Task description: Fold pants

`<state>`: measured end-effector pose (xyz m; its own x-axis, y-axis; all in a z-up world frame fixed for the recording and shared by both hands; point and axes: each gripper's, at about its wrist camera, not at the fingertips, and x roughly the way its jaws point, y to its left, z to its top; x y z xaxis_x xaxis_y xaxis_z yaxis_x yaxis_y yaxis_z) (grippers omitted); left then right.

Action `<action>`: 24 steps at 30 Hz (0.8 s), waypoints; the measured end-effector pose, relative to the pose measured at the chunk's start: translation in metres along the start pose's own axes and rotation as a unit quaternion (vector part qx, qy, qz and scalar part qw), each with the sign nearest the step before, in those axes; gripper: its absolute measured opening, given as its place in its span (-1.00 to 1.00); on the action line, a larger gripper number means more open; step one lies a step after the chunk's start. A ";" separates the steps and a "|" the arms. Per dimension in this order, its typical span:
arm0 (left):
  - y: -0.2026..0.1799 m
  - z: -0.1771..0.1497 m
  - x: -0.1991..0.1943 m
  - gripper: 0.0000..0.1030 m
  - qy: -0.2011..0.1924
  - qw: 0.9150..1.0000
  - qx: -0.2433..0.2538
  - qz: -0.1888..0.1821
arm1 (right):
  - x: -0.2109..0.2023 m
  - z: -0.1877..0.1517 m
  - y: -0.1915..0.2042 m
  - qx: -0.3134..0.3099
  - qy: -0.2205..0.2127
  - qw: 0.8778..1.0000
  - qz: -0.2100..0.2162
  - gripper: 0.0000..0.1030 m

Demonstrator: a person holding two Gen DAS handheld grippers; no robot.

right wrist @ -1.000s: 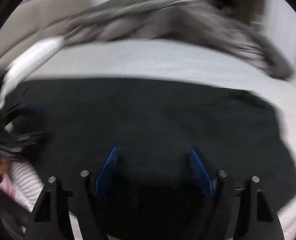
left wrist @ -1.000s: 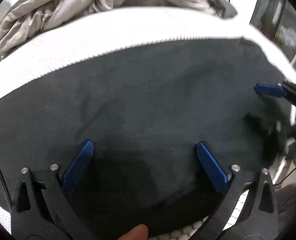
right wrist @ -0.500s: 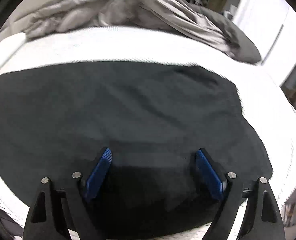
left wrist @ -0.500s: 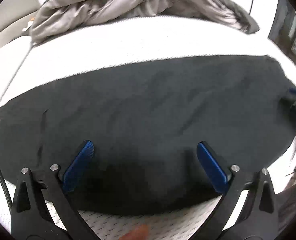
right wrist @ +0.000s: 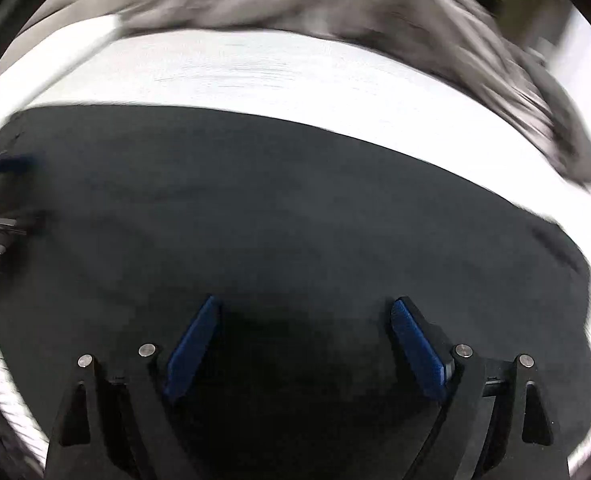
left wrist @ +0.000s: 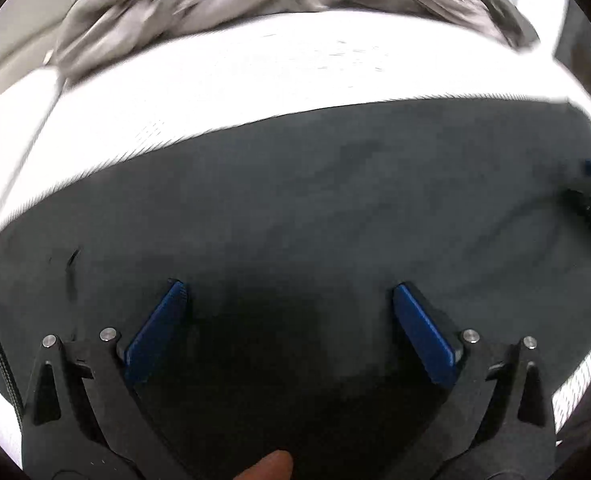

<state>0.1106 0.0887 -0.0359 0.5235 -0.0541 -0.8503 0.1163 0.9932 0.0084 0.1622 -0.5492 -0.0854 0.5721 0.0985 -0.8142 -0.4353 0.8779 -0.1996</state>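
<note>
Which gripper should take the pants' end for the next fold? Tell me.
Probably the left gripper: an end of the dark pants lies just to its left. Both grippers hover open; the right gripper sits mid-cloth.

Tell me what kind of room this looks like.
Most likely a bedroom: the black pants lie spread on a white mattress with a textured cover, and a rumpled grey duvet is bunched at its far side.

**Bright sheet, dark cloth, smeared edges**

Both views bulge like a fishbowl, black at the rim. The white bed sheet (left wrist: pixel 295 80) glares, nearly blown out. The grey duvet (right wrist: pixel 335 4) at twelve o'clock streaks with motion blur. The black pants (left wrist: pixel 335 208) swallow detail; a deeper shadow pools at six o'clock.
</note>
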 end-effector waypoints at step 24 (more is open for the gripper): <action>-0.002 0.037 0.023 0.99 0.011 0.996 -0.058 0.068 | 0.018 0.036 -0.023 0.015 -0.001 0.999 -0.030 0.35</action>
<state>0.1533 0.0815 -0.0365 0.5099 0.0818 -0.8563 -0.0524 0.9966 0.0640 0.2081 -0.5508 -0.0759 0.5979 0.0460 -0.8003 -0.3789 0.8960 -0.2315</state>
